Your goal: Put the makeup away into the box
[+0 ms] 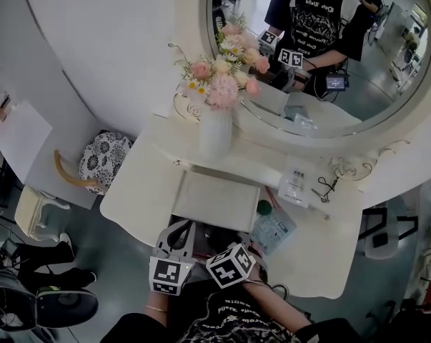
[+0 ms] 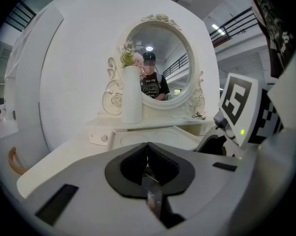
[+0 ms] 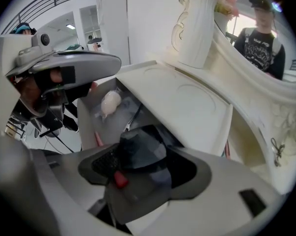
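My right gripper (image 3: 138, 167) points steeply down over an open compartment (image 3: 104, 124) under the vanity top's front edge. Its jaws are shut on a dark faceted makeup item (image 3: 140, 149) with a small red part. Inside the compartment lie a white puff (image 3: 110, 101) and a pink stick (image 3: 96, 137). My left gripper (image 2: 147, 152) is shut with nothing between its pads and is aimed towards the mirror. In the head view both grippers sit at the table's near edge, left (image 1: 178, 238) and right (image 1: 233, 257). On the table near them are a green item (image 1: 264, 207) and a printed packet (image 1: 274, 231).
A white vase of flowers (image 1: 215, 131) stands at the back before the round mirror (image 1: 358, 84). A clear packet (image 1: 295, 186) and small scissors (image 1: 328, 186) lie at the right. A patterned stool (image 1: 101, 159) stands left of the white table (image 1: 140, 191).
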`<state>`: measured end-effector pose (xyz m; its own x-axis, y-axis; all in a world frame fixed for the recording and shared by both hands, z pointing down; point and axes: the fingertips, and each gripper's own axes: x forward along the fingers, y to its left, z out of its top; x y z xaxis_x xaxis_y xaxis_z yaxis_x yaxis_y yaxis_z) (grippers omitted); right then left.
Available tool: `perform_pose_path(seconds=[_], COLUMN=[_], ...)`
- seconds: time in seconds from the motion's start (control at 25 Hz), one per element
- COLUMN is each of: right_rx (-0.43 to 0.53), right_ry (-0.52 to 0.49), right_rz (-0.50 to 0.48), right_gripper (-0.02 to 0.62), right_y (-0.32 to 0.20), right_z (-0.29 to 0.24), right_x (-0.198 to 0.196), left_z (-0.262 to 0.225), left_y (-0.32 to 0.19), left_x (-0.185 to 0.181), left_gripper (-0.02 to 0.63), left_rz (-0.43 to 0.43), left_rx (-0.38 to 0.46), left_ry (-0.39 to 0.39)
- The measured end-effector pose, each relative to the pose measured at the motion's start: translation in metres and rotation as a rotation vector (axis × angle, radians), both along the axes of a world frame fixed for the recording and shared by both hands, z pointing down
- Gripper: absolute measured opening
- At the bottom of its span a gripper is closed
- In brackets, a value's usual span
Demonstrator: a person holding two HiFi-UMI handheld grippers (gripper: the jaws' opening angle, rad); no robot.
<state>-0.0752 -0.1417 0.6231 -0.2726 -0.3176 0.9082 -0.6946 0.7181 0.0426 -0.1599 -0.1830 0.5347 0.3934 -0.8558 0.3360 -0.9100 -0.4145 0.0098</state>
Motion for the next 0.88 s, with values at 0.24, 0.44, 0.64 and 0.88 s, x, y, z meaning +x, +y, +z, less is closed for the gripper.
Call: perform_pose_path(seconds=[0.24,0.44,0.64,0.88], right_rx=[-0.003,-0.015,-0.049,-0.114], right_ry=[-0.001,-0.052,-0.136,-0.328], right_rz=[-0.010,-0.003,-0.011,0.014], right_gripper=[0.307,0.308,0.308,0.310], right_y=[0.000,0.000,0.004,0.010], right_z=[0.000,-0.003,-0.009,-0.021], right_x=[0.001,-0.001,-0.003,-0.001], left_z=[0.003,0.006,0.005,0.002], left_y=[0.002,0.004,0.004,0.003], left_x=[-0.001,-0.002,0.004,0.004], left_gripper=[0.015,0.015,0.015,0.015], left_rz=[0.013,0.016,0.029,0.021], left_rx=[-0.010,-0.015,-0.013,-0.010], left_ry=[-0.011,-0.020,-0.012,0.001])
